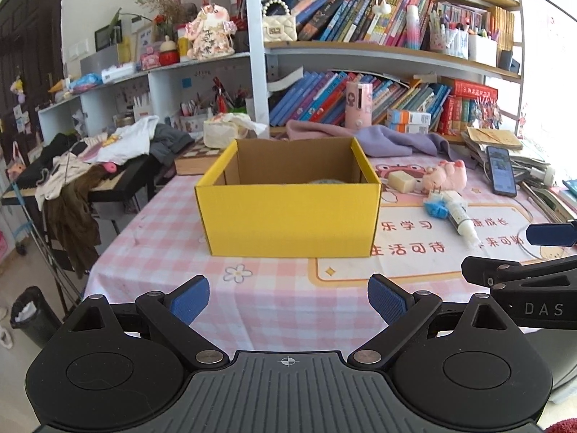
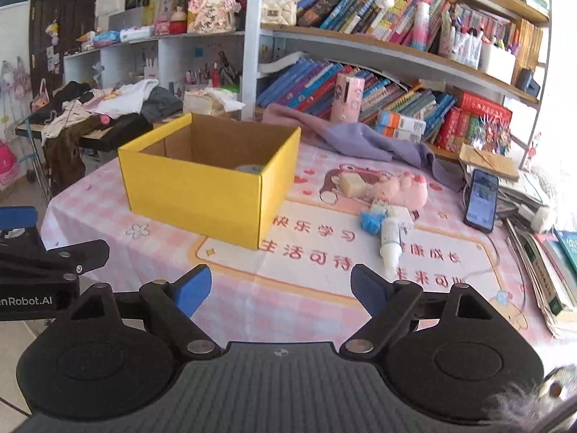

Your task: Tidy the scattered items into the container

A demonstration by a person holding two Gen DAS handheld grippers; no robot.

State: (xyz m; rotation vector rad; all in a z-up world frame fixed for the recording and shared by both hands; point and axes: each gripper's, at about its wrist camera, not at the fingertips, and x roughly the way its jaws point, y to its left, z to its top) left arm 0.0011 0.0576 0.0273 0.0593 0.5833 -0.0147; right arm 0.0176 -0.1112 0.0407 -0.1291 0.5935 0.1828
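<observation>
The left tool hangs over the near edge of the tabletop, with its two blue pads wide apart and nothing between them. Straight ahead of it sits a yellow box, open on top, with something grey just showing inside. Ahead and to the right lie a pink plush toy, a cream block, a white tube and a small blue thing. Further right lies a phone. The other tool pokes in from the right side.

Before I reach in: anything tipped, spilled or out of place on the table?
No spill. The white bottle lies on its side beside the blue toy, right of the yellow box; the pink plush lies behind them.
</observation>
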